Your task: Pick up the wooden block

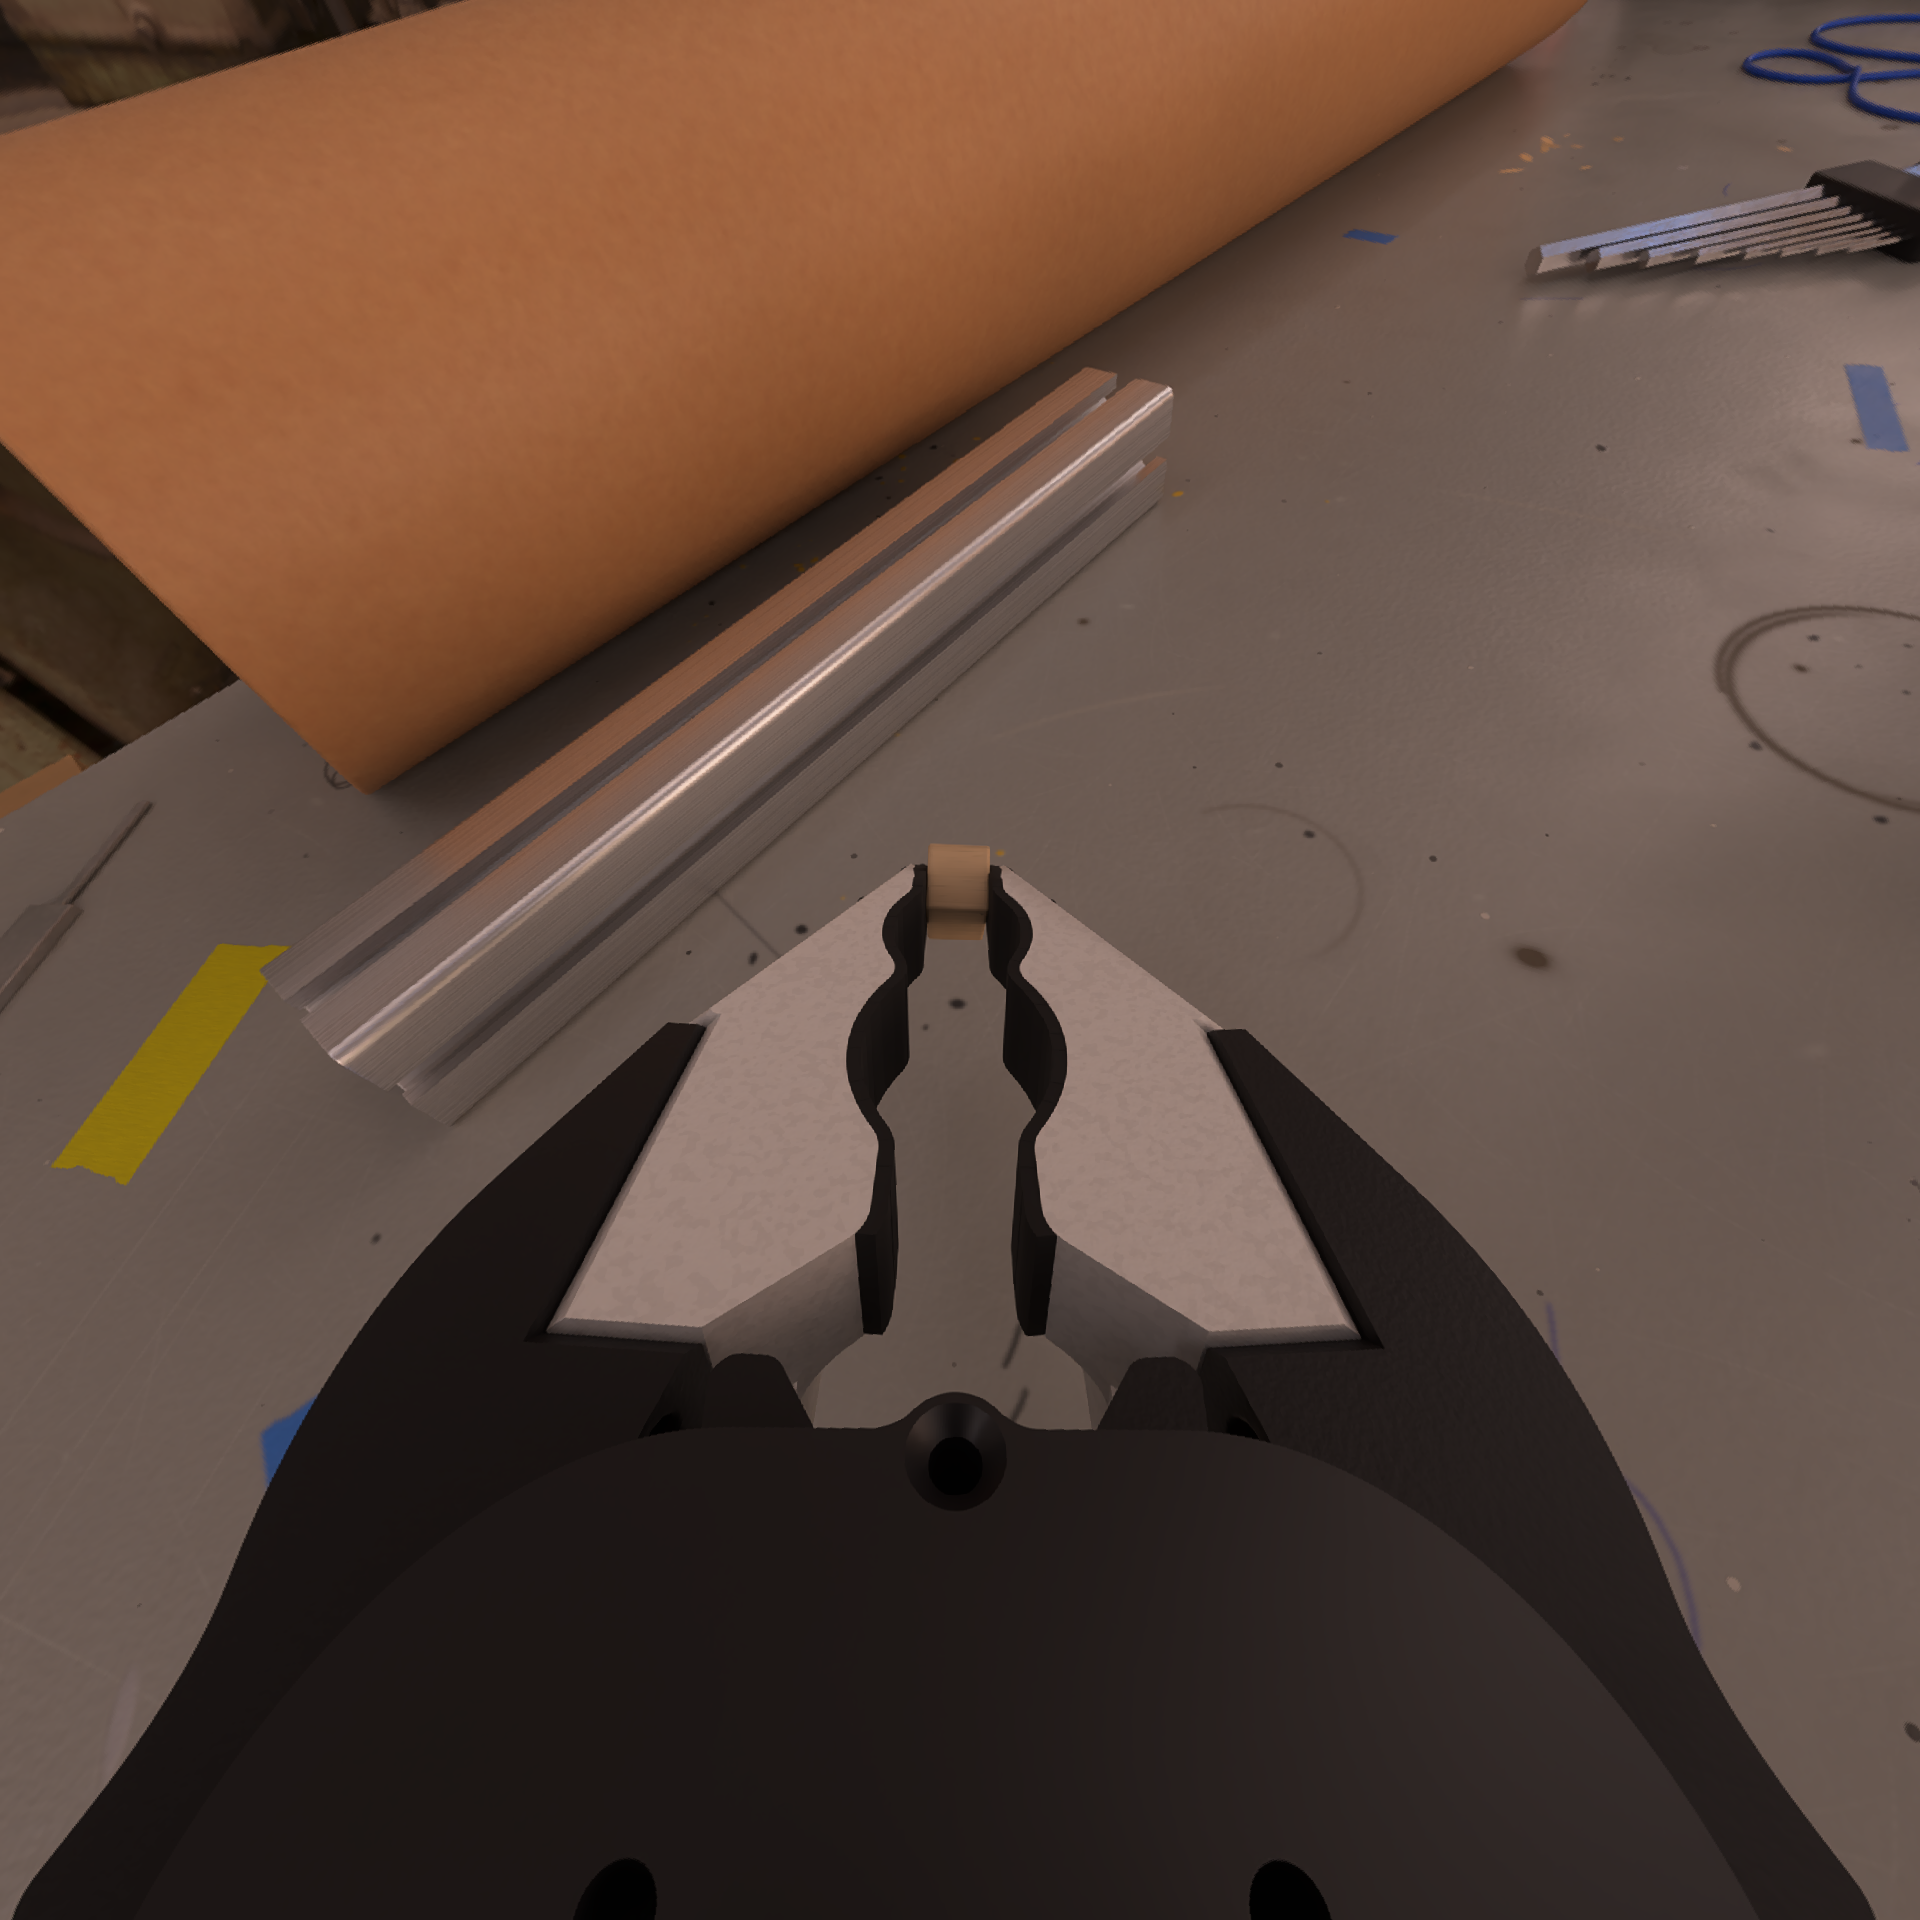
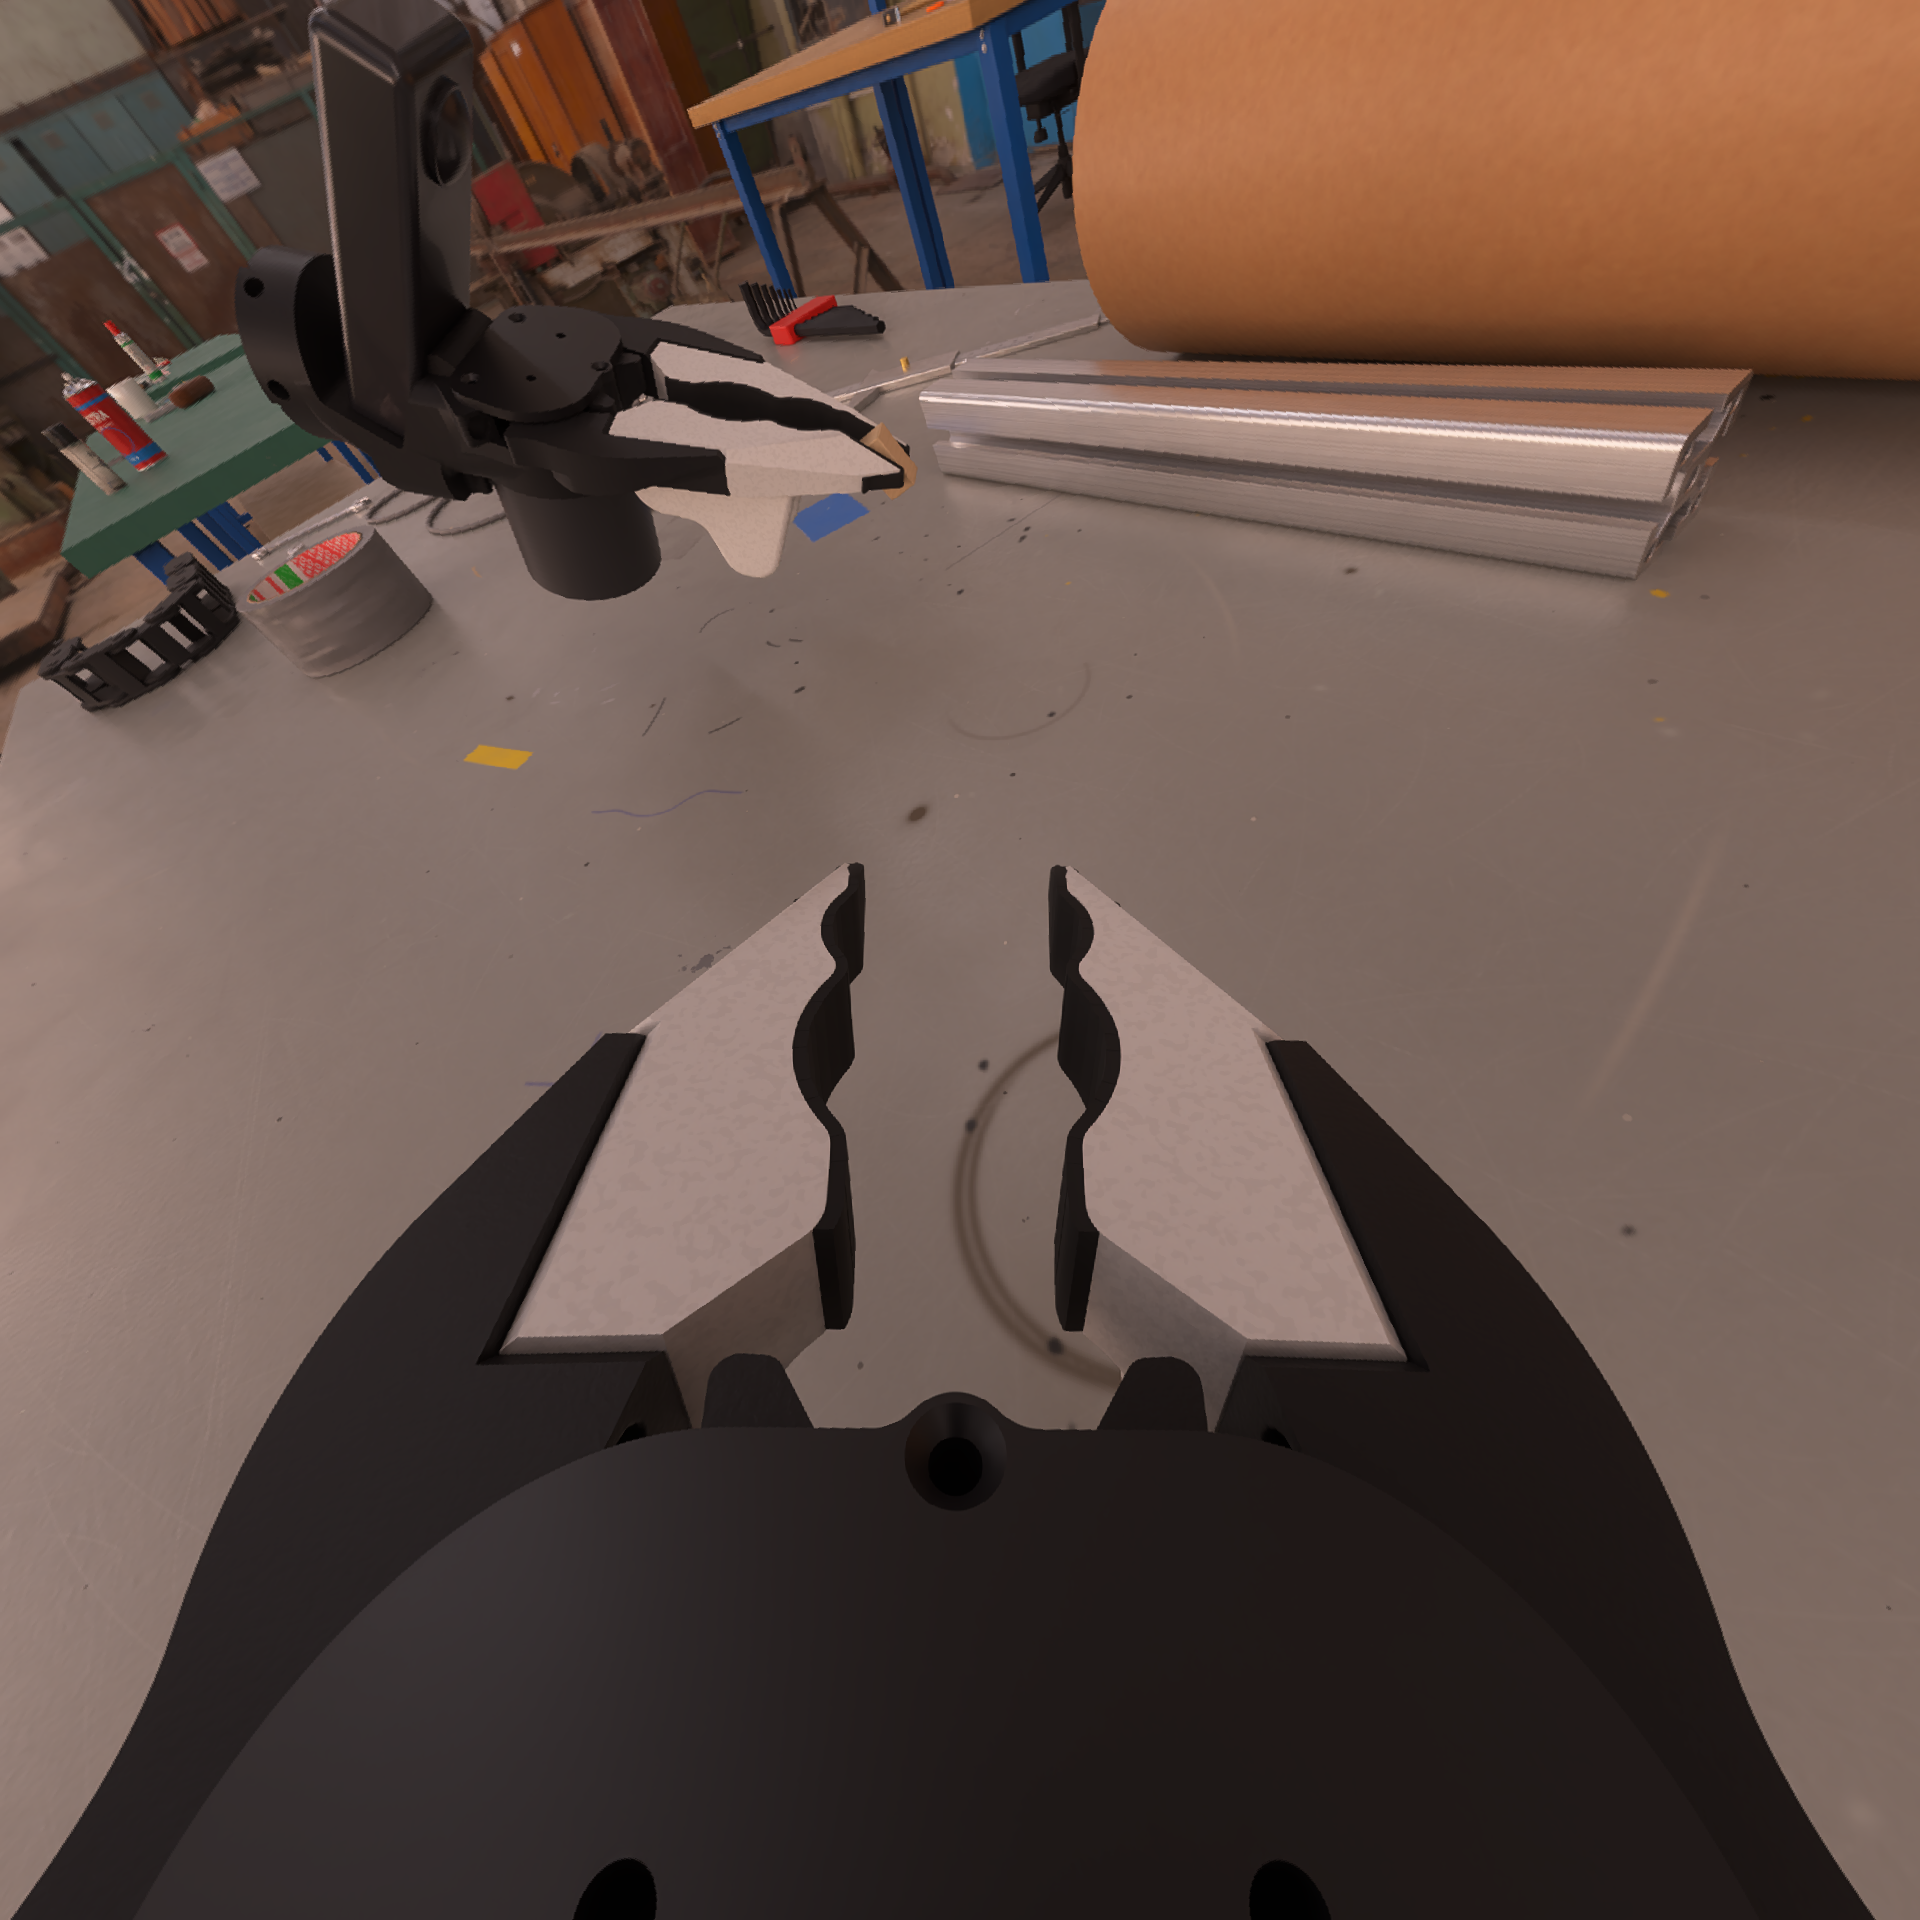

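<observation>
The wooden block (image 1: 957,891) is small and pale tan. My left gripper (image 1: 957,896) is shut on it at the very fingertips and holds it above the grey table (image 1: 1351,935). In the right wrist view the left gripper (image 2: 896,462) hangs in the air at the upper left with the block (image 2: 891,454) pinched at its tip, clear of the table. My right gripper (image 2: 956,883) is open and empty, low over the table (image 2: 416,935) in the middle foreground.
A long aluminium rail (image 1: 727,748) (image 2: 1320,457) lies beside a big brown paper roll (image 1: 623,312) (image 2: 1507,177). Hex keys (image 1: 1725,234), a blue cable (image 1: 1839,62), a red-holder hex key set (image 2: 821,315), a tape roll (image 2: 332,597) and a black cable chain (image 2: 140,644) sit around the edges.
</observation>
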Motion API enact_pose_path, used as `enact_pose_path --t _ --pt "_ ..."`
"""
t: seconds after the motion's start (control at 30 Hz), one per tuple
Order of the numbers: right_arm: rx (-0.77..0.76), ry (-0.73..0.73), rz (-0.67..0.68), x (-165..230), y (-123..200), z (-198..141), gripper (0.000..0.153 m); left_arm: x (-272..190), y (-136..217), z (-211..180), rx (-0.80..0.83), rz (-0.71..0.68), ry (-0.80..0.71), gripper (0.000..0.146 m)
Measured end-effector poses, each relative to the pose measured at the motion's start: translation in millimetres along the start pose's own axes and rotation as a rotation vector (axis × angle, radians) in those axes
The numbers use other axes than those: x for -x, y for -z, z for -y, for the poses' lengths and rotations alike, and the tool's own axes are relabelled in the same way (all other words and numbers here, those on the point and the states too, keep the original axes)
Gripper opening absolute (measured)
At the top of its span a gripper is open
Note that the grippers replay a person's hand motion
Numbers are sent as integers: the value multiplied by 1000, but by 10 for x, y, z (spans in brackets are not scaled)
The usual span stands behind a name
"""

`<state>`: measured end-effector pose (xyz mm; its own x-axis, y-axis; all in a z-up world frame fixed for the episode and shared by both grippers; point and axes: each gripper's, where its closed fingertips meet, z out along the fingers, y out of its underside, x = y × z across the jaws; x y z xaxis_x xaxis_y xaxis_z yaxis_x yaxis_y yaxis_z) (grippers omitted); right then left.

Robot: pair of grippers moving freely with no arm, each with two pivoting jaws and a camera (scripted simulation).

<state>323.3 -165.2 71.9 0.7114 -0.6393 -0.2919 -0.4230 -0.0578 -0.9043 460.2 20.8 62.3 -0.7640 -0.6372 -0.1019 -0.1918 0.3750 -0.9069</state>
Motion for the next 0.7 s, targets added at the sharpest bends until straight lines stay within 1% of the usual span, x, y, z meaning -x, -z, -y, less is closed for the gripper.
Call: enact_pose_path --t 0.7 --pt "2 -3 3 2 -3 -4 36 -2 6 5 -4 -4 0 10"
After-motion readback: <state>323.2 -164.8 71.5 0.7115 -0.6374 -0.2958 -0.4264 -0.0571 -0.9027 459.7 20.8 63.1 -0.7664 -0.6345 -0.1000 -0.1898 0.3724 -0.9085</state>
